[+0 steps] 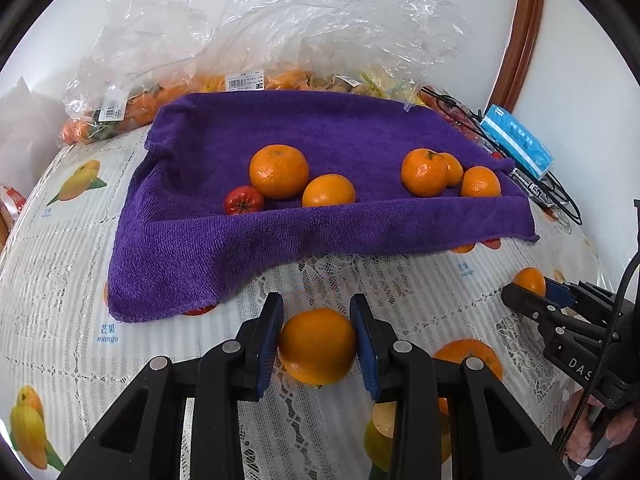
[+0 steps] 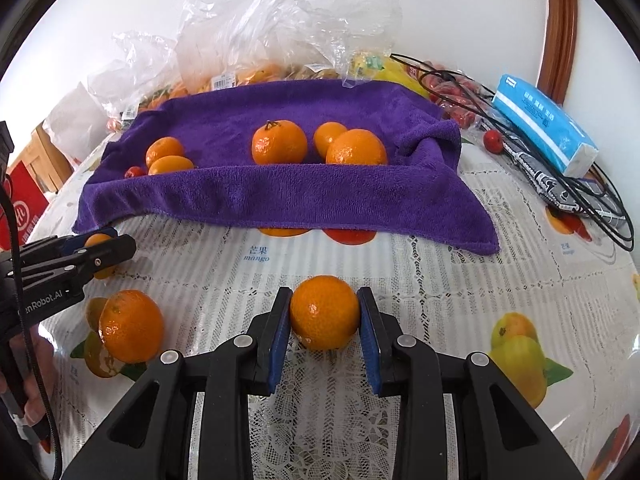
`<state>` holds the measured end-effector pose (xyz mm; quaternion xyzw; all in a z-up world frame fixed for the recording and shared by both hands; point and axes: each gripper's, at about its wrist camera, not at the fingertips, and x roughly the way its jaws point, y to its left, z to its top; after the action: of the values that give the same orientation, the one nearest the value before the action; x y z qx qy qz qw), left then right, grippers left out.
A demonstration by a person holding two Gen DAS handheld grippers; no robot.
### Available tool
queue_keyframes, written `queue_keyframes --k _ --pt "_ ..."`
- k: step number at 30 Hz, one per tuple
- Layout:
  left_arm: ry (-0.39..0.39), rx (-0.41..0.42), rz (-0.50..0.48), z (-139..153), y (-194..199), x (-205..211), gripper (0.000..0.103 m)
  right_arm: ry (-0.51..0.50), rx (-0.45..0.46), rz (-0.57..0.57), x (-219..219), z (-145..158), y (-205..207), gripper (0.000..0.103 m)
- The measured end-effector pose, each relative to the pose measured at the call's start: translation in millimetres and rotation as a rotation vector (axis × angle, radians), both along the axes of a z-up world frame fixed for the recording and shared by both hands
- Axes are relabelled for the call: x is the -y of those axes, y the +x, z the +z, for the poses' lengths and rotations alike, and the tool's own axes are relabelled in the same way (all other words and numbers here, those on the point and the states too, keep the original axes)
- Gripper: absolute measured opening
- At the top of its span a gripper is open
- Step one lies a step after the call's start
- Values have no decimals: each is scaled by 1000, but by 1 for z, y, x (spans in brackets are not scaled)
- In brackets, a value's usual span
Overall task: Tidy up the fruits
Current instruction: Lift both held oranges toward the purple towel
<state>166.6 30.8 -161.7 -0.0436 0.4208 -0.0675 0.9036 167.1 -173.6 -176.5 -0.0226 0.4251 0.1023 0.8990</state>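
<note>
My left gripper (image 1: 316, 318) is shut on an orange (image 1: 316, 350) that rests on the fruit-print tablecloth (image 1: 60, 280), its blue pads pressing both sides. My right gripper (image 2: 324, 298) is shut the same way on another orange (image 2: 325, 316); in the left wrist view this right gripper (image 1: 528, 287) shows at the right edge. A loose orange (image 2: 130, 326) lies between the two grippers. Beyond them a purple towel (image 1: 224, 248) forms a shallow nest that holds several oranges (image 1: 279, 171) and a small red fruit (image 1: 243, 200).
Clear plastic bags (image 1: 280, 32) with more fruit stand behind the towel against the wall. A blue tissue pack (image 2: 548, 124), black cables (image 2: 592, 200) and a small red fruit (image 2: 493, 141) lie to the right. A person's hand (image 1: 592, 432) holds the right gripper's handle.
</note>
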Motion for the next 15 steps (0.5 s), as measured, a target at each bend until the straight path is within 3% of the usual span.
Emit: queue_keyframes --k 4,15 --pt "-35 1 11 0 -2 -5 32 6 -2 3 1 0 1 34" --pt "-29 25 3 3 -6 -2 32 14 -2 9 2 -1 0 37"
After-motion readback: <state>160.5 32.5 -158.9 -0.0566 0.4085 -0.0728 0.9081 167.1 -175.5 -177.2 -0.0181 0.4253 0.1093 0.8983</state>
